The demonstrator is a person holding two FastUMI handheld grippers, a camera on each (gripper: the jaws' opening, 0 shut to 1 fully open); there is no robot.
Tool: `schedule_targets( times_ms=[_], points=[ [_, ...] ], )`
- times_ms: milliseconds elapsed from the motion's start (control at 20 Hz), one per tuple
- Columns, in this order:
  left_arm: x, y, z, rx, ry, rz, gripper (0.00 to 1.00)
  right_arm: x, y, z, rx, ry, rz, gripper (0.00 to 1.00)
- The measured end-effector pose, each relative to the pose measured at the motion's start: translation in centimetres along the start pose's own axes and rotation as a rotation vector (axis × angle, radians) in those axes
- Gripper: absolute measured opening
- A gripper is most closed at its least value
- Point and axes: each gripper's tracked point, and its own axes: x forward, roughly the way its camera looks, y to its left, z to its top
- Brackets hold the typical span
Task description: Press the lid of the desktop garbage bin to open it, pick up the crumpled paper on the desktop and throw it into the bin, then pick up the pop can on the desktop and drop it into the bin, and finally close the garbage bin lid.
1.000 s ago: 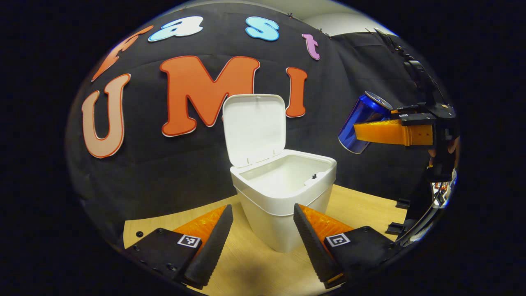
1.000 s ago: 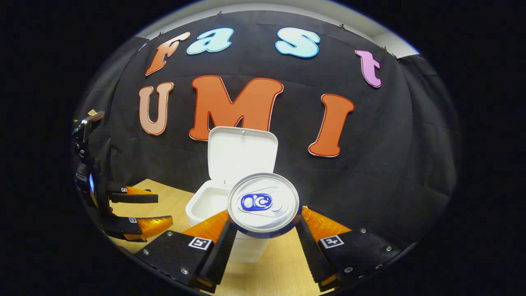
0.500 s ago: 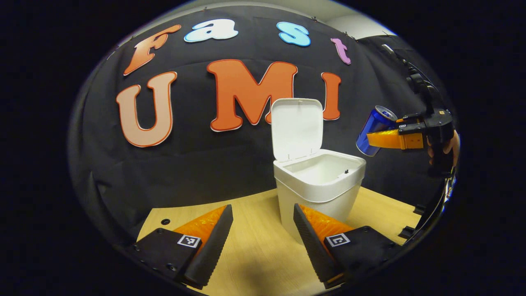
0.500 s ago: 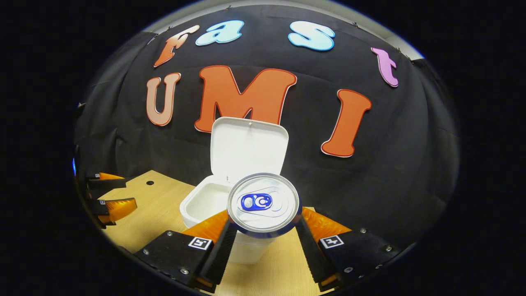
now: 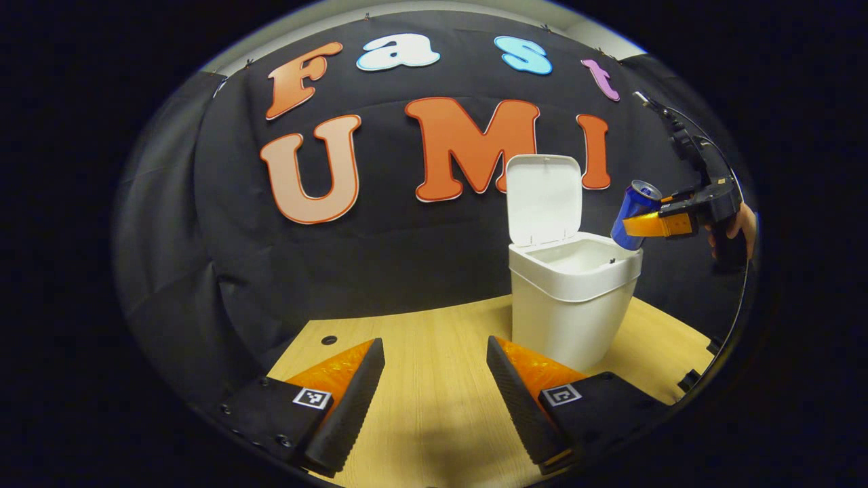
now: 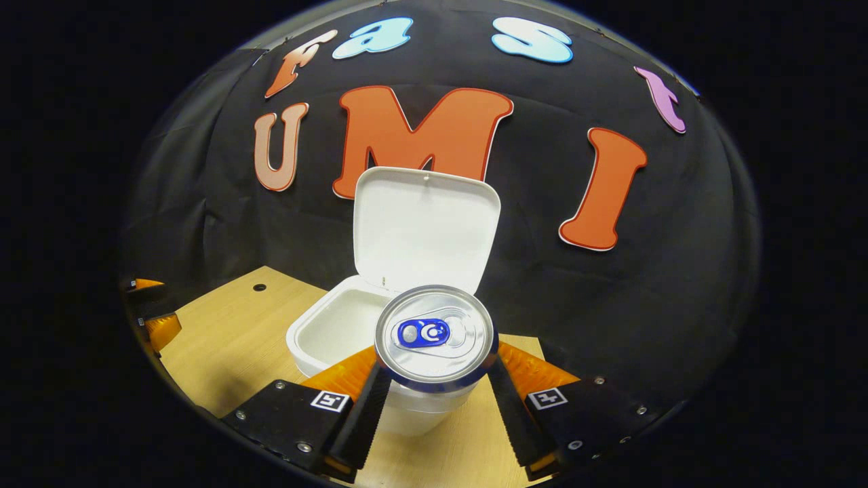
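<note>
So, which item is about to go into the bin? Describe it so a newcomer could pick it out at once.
Start at the white garbage bin on the wooden desktop, its lid standing open. Just above the bin's rim, the right gripper is shut on the pop can. It is the one blue thing there, a metal cylinder with a silver top.
</note>
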Motion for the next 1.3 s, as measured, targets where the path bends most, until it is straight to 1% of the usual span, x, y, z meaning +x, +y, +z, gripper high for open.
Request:
schedule_targets(
  times_ms=[50, 300, 550, 700, 750, 800, 1100, 1300],
  points=[
    [-0.5, 0.5, -0.5, -0.008, 0.012, 0.011, 0.97, 0.4, 0.1, -0.3, -0.002, 0.011, 0.006, 0.81],
    [-1.5, 2.0, -2.9, -0.06, 0.06, 0.05, 0.97, 1.7, 0.4, -1.3, -0.019, 0.06, 0.003, 0.81],
    [-1.9, 1.8, -3.4, -0.07, 0.064, 0.053, 0.97, 2.7, 0.4, -2.3, -0.019, 0.105, 0.008, 0.81],
    [-2.1, 2.0, -3.5, -0.058, 0.066, 0.051, 0.97, 3.6, 0.4, -2.9, -0.032, 0.131, -0.003, 0.8],
    [-2.1, 2.2, -3.5, -0.055, 0.068, 0.054, 0.97, 3.9, 0.4, -3.0, -0.034, 0.138, -0.006, 0.75],
    [-2.2, 2.6, -3.5, -0.055, 0.07, 0.059, 0.97, 3.9, 0.3, -3.1, -0.025, 0.136, -0.005, 0.81],
    [-1.8, 3.5, -3.3, -0.065, 0.073, 0.077, 0.97, 4.0, -0.3, -3.4, -0.001, 0.147, -0.007, 0.83],
    [-1.3, 2.9, -2.9, -0.052, 0.067, 0.061, 0.97, 4.1, -0.4, -3.3, -0.002, 0.14, 0.001, 0.83]
  ],
)
